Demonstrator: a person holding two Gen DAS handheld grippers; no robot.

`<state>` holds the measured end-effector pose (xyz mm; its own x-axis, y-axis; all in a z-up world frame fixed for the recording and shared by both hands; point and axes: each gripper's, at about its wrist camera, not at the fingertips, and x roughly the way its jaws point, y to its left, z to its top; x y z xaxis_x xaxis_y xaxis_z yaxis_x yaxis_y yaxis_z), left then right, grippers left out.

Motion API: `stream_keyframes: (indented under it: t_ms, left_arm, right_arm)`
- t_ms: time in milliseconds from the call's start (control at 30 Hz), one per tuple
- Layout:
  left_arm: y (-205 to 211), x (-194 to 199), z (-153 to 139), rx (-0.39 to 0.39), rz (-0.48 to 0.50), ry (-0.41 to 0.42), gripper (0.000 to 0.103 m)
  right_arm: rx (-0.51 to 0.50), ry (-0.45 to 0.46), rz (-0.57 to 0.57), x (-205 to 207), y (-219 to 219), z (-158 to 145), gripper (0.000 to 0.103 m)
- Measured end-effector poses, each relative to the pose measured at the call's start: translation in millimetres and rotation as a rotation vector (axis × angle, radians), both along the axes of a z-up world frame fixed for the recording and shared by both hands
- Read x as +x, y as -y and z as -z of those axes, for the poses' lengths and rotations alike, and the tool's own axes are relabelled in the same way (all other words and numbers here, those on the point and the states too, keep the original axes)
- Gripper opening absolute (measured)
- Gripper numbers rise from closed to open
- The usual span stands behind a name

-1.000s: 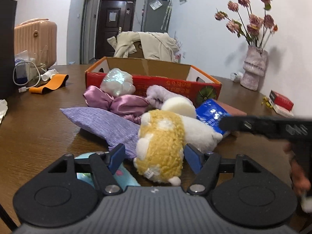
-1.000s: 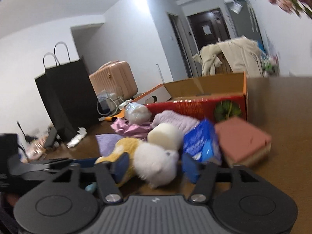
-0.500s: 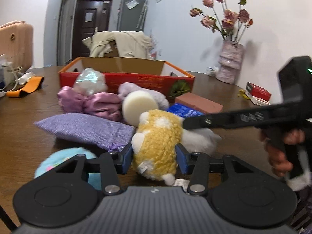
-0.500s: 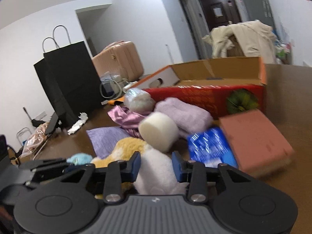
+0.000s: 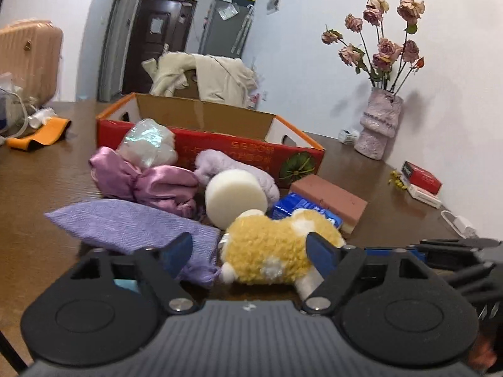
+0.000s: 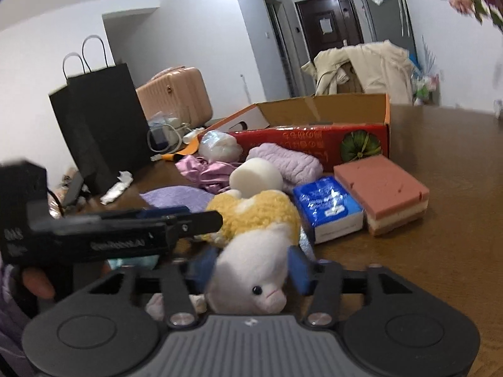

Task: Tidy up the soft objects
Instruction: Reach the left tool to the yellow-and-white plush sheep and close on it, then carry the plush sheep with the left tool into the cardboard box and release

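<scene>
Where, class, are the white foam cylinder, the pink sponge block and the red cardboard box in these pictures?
white foam cylinder (image 5: 234,193): left wrist view, on its round flat face.
pink sponge block (image 6: 382,183): right wrist view, on its pink top.
red cardboard box (image 5: 245,154): left wrist view, on its red front wall.

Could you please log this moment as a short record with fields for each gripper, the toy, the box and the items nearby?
left gripper: open, fingers either side of the toy's yellow body
right gripper: shut on the toy's white head
toy: yellow and white plush, in front of the pile
box: red cardboard, open top, behind the pile
nearby: sponge, blue pack, foam roll, purple cloth
</scene>
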<state>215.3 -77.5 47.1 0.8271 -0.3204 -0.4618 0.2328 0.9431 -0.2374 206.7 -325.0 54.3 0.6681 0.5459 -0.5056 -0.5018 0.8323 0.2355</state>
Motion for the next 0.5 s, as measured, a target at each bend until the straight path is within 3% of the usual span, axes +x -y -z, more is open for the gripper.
stream_keyframes:
  t_ms: [33, 100, 133, 367, 500]
  left_arm:
    - [0, 4, 1, -0.012, 0.005, -0.013, 0.079]
    - [-1, 10, 5, -0.046, 0.032, -0.050, 0.063]
    - [-2, 13, 8, -0.074, 0.051, -0.064, 0.060]
    - [-5, 9, 4, -0.102, 0.057, -0.055, 0.054]
    - [-7, 8, -18, -0.131, 0.060, -0.010, 0.054]
  right_arm:
    - [-0.004, 0.006, 0.006, 1, -4, 3, 0.063]
    - [-0.011, -0.013, 0.017, 4, -11, 11, 0.060]
    - [-0.017, -0.015, 0.029, 4, -15, 15, 0.056]
    - [0.016, -0.003, 0.076, 2, -10, 13, 0.046]
    - [0.034, 0.047, 0.063, 0, -6, -8, 0.044]
